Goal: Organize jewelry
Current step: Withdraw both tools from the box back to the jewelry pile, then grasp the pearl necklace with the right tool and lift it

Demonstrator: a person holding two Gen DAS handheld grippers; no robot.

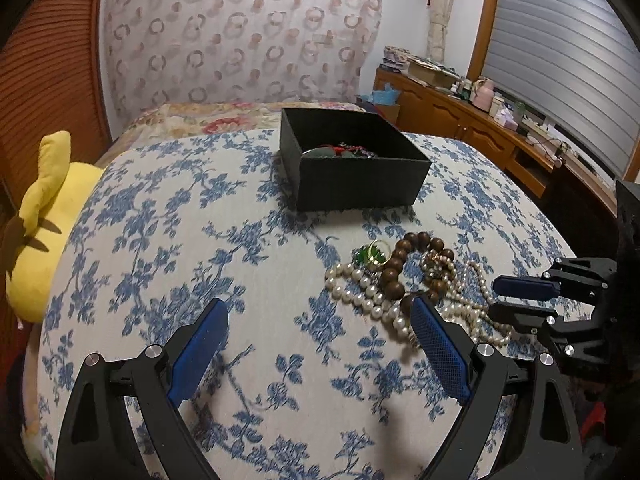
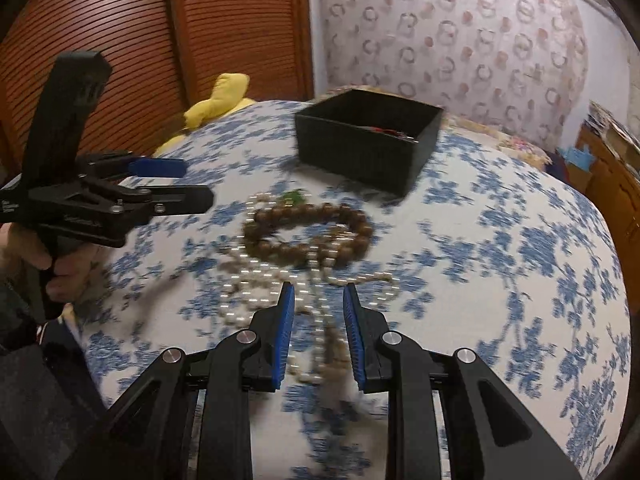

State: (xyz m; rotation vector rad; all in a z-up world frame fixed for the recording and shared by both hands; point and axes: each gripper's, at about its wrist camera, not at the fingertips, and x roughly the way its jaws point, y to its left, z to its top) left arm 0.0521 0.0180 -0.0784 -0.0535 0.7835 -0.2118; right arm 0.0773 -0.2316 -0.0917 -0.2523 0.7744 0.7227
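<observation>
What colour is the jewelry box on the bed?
Black, seen best in the left wrist view: the open box.

Counts:
- 1 black box, open top. Contents are a red/dark tangle, pieces not countable.
- 1 brown wooden bead strand on the bed.
- Pearl strands: one tangled heap, can't tell one long strand from several.
- 1 green-stone piece with gold ring.
- 1 small gold-tone beaded piece, tangled in; unsure if separate.
- 1 yellow plush toy.
- 2 tools: left tool, right tool.
</observation>
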